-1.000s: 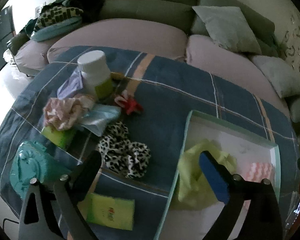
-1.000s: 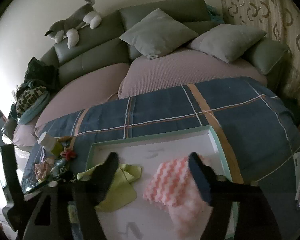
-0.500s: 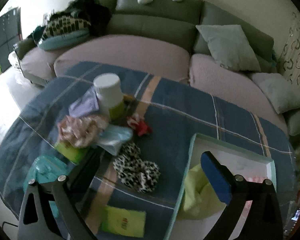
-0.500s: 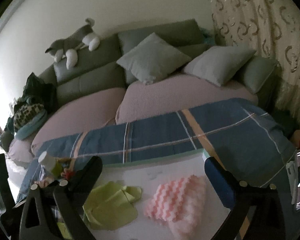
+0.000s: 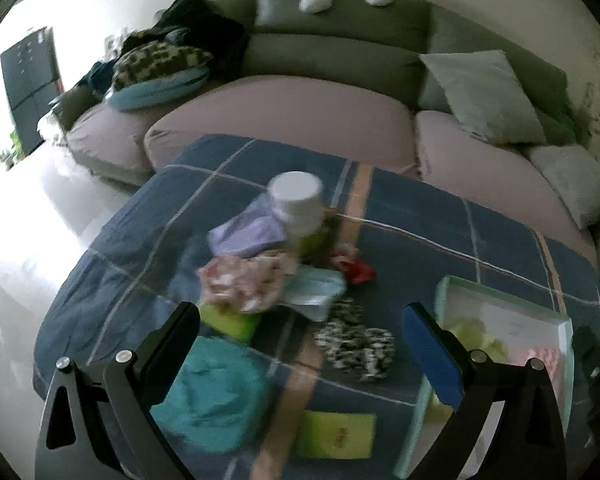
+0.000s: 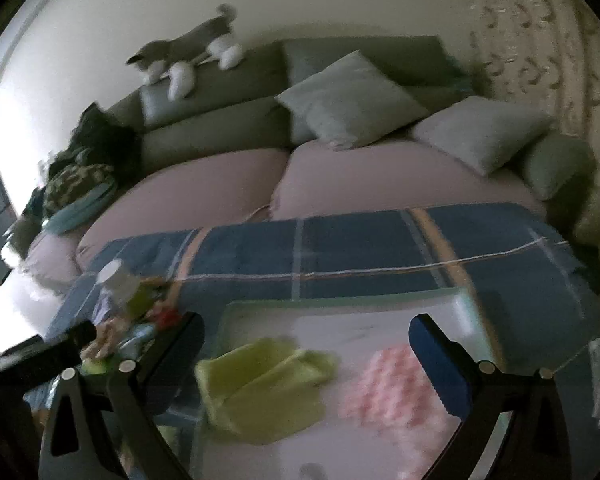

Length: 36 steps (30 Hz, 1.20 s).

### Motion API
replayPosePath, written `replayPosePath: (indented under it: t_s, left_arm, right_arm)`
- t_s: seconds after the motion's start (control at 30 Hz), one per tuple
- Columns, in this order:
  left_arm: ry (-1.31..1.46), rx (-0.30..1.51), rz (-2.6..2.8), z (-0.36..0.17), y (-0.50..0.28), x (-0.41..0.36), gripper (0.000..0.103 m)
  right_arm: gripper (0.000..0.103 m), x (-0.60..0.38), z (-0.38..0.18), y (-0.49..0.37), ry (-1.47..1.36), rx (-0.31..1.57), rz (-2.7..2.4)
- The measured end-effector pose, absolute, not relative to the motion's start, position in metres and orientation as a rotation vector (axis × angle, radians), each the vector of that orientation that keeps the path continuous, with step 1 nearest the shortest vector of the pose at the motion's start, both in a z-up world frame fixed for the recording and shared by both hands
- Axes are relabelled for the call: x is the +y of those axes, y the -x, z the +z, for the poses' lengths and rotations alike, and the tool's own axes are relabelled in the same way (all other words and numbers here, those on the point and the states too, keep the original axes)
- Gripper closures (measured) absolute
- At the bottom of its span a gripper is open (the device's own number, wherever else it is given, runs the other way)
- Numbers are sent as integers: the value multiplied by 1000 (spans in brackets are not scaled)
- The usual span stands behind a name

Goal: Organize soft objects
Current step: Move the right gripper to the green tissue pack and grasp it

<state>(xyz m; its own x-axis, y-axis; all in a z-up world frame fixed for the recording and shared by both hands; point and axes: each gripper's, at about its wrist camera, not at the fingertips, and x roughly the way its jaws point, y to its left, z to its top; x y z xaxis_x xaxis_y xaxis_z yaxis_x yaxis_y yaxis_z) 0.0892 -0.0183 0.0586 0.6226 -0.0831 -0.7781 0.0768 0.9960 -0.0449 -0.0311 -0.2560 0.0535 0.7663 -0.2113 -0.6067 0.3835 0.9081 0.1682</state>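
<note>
Two views reach us, both blurred. Through the left wrist camera we see our left gripper (image 5: 300,336) with its fingers spread wide and nothing between them, hovering above a blue plaid cloth (image 5: 440,220) that covers the table. Between the fingers in the picture lies a black-and-white leopard-print scrunchie (image 5: 356,346). To its left sit a pink floral fabric bundle (image 5: 244,280), a pale blue folded cloth (image 5: 314,290) and a teal soft item (image 5: 216,400); behind them stands a white-capped bottle (image 5: 300,212) beside a lilac cloth (image 5: 244,234). A flat green packet (image 5: 336,434) lies near the bottom edge.

Through the right wrist camera we find our right gripper (image 6: 306,344) likewise released and empty, above a shallow white tray with a mint-green rim (image 6: 340,302). Inside the tray rest a yellow-green cloth (image 6: 260,392) and, just to its right, a pink-and-white zigzag knitted cloth (image 6: 392,392), apart from each other. Behind stands a grey sofa (image 6: 228,128).
</note>
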Motion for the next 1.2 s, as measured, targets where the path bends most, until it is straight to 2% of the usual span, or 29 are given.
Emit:
replayPosePath:
  t_s: [0.33,0.63,1.07,1.2]
  left_arm:
    - [99,979,-4,55,-96,57,2]
    - [147,1032,61,37,-105,96,2]
    - [253,1128,149,-2,-115,139,2]
    - [260,1135,127,-5,-116,137,2]
  right_arm:
    - [0,-199,23,3,-322,829,-17]
    - [0,-131,-13,-11,-199,1004,145]
    - [1,-86,-47,-24,-73,1113,194]
    - [4,-80,-56,-28,-48,1135,182]
